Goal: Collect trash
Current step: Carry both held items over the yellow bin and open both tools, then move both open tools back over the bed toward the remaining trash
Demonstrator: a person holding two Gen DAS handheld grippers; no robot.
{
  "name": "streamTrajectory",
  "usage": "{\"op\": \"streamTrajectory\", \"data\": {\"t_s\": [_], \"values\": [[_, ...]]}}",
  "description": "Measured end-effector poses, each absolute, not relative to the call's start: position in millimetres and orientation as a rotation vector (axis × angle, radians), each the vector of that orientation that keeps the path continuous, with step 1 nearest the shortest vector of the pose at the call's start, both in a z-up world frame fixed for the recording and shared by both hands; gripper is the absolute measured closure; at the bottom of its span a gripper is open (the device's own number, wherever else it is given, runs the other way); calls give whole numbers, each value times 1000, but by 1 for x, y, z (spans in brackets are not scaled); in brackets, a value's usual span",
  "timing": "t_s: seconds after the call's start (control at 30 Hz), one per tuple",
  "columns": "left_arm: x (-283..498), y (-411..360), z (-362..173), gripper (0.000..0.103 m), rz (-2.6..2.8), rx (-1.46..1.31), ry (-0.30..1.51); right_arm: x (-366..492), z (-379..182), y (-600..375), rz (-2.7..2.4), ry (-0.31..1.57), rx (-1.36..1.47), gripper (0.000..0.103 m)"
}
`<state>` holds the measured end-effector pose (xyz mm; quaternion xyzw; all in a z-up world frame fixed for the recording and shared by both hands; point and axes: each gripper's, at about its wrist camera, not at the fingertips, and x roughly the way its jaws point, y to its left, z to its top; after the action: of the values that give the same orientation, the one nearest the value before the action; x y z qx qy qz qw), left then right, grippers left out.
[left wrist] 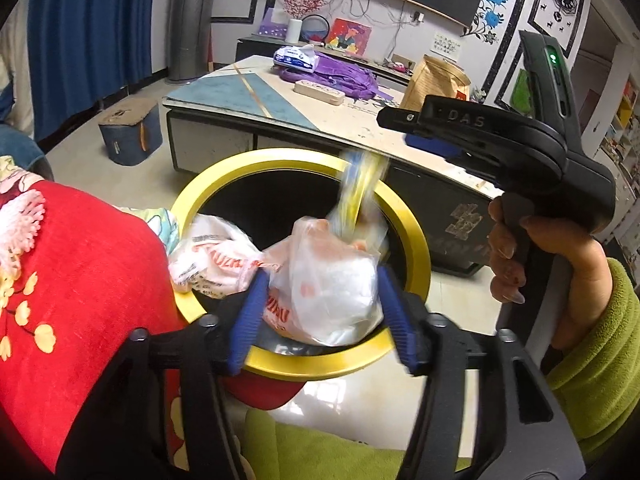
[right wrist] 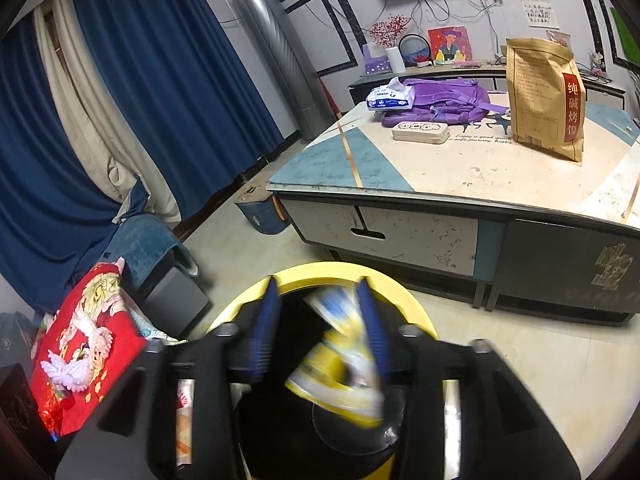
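Over the yellow-rimmed bin (left wrist: pixel 412 236), plastic bag (left wrist: pixel 332 292) and wrapper (right wrist: pixel 340 368)

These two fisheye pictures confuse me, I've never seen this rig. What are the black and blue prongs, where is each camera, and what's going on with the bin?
No robot here: a person holds a hand-held gripper in each hand, each with a camera looking forward along its two blue-padded fingers.

The left wrist view shows the left hand-held gripper over a yellow-rimmed bin, with a crumpled plastic bag between its opened jaws. The right hand-held gripper appears there too, held by a hand in a green sleeve.

The right wrist view looks down its own fingers into the same bin; a blurred yellow-and-blue wrapper seems to be dropping.

Behind, a low table carries a brown paper bag, purple backpack and tissue pack.
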<state>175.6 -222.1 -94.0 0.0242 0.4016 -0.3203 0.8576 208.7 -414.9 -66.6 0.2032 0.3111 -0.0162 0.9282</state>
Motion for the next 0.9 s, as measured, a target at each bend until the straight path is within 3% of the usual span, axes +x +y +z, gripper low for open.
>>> {"op": "streamTrajectory", "data": {"t_s": [0.07, 0.13, 0.17, 0.27, 0.37, 0.9], "values": [[177, -219, -94, 34, -669, 31, 838, 209, -67, -417, -41, 637, 422, 50], [178, -216, -92, 30, -662, 17, 832, 209, -68, -417, -49, 641, 423, 49], [177, -214, -90, 22, -655, 14, 826, 208, -68, -418, -52, 639, 424, 47], [177, -207, -84, 12, -633, -8, 806, 207, -68, -418, -57, 635, 423, 45], [175, -195, -77, 11, -593, -34, 781, 205, -67, -415, -57, 626, 420, 40], [148, -131, -29, 11, -361, -73, 620, 188, -32, -364, 89, 550, 366, 36]]}}
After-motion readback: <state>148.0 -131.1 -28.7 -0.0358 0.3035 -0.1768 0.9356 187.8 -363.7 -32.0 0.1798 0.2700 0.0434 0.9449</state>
